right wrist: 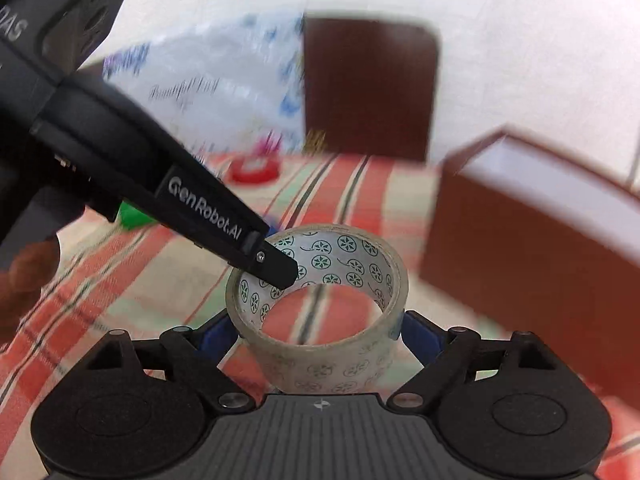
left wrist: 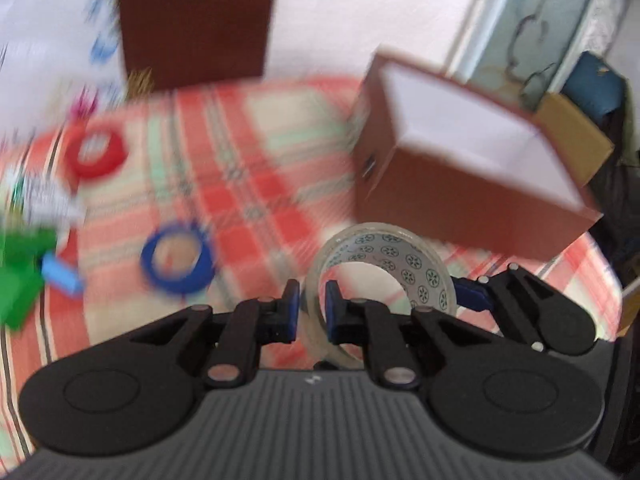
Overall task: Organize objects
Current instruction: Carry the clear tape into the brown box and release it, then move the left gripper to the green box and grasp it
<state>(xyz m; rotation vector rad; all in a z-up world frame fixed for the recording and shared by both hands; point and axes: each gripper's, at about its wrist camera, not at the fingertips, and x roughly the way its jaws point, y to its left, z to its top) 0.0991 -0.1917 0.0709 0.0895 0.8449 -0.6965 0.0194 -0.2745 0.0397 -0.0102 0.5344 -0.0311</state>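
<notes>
The desk [left wrist: 256, 168] wears a red, green and cream checked cloth [right wrist: 352, 184], and a dark brown chair back [left wrist: 196, 20] rises behind its far edge against a pale wall. The largest thing on the desk is a brown cardboard box [left wrist: 460, 200] with a white inside; it stands open at the top on the right side, and the part of its inside that shows holds nothing. A white plastic bag [right wrist: 224, 92] with blue print leans at the far left of the desk. Well apart from the box, on the left half, lie a red roll of tape [left wrist: 98, 150] at the back, a blue roll of tape [left wrist: 176, 258] nearer the front, and something green [left wrist: 20, 276] at the left edge with a small blue block [left wrist: 60, 276] against it; blur hides what these two are. Just in front of the box, held clear of the cloth, is the clear roll of tape [right wrist: 320, 304] with a green flower print on its core. The left claw [left wrist: 312, 310] is clamped on the near wall of this roll, one finger outside and one inside the ring. The right claw [right wrist: 318, 332] spans the whole roll from outside, its blue pads [right wrist: 416, 332] pressing on either side, so both claws grip it. Nothing stands between the roll and the box.
</notes>
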